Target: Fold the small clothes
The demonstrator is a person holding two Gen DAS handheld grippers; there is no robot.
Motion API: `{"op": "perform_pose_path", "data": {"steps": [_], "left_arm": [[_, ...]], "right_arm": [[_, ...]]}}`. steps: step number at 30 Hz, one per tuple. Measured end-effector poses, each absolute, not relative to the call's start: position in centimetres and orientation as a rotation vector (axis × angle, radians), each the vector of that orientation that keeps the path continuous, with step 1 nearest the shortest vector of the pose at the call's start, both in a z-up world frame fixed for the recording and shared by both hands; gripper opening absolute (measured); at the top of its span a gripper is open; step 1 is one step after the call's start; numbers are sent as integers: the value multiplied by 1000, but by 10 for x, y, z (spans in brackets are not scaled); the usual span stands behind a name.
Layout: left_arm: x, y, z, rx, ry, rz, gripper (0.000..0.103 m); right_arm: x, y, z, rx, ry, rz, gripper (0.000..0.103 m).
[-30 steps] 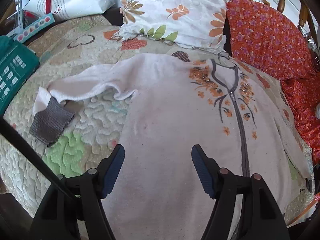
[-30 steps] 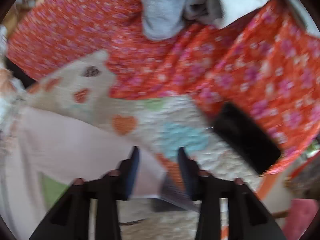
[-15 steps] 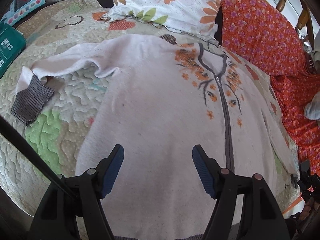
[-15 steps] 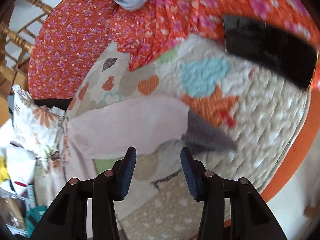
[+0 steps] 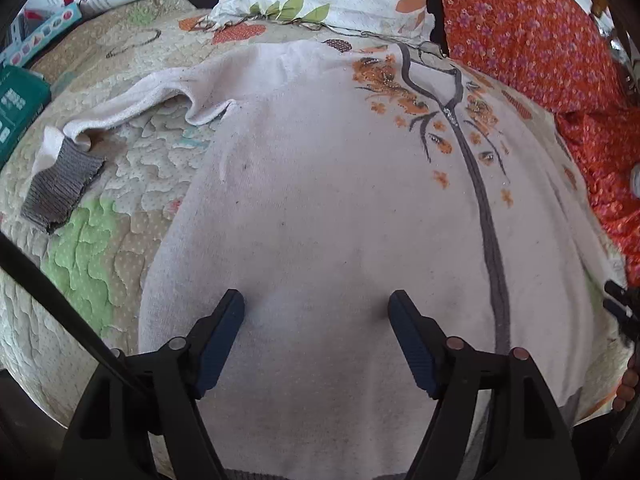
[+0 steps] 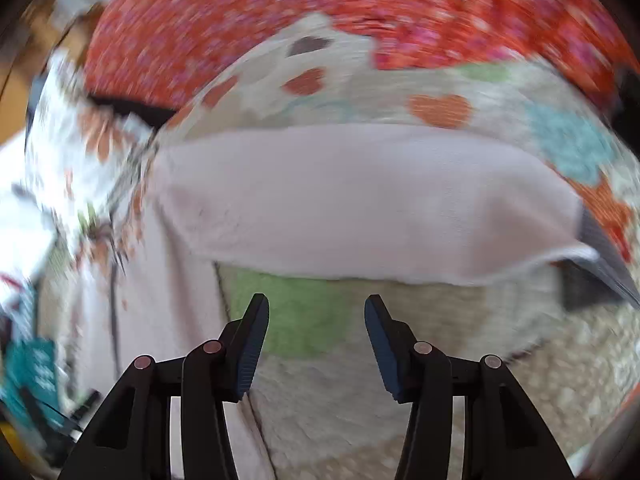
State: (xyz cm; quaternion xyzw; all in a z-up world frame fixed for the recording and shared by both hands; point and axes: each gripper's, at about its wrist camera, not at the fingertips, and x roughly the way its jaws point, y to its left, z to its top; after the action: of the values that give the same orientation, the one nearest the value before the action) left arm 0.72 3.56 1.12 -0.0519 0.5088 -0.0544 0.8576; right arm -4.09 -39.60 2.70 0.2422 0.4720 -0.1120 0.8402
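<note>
My left hand-held gripper (image 5: 316,306) hangs spread over the pale sweater (image 5: 340,200) filling mid-frame on the quilt (image 5: 96,248). My right hand-held gripper (image 6: 316,310), also spread, sits just below its blurred sleeve (image 6: 360,196).
</note>
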Motion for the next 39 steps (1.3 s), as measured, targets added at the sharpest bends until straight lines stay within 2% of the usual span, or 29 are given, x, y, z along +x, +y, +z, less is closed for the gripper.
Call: {"op": "perform_pose_path", "data": {"steps": [3,6,8,11,24,29,39], "left_arm": [[4,29,8,-53,1059,-116,83],[-1,18,3,36,1053,-118,93],[-5,12,0,78,1043,-112,99],[-6,13,-3,54,1036,-80,103],[-9,12,-3,47,1010,-63,103],[-9,11,-3,50,1016,-50,103],[-8,11,-3,53,1022,-57,103]], "right_arm": [[-32,-363,14,329,1032,-240,55],[-27,-342,13,185,1021,-247,61],[-26,-339,11,170,1015,-247,63],[-31,-348,8,221,995,-250,66],[-34,-334,3,188,913,-321,82],[-29,-331,0,195,911,-297,96],[-30,-331,-1,201,909,-298,98]]}}
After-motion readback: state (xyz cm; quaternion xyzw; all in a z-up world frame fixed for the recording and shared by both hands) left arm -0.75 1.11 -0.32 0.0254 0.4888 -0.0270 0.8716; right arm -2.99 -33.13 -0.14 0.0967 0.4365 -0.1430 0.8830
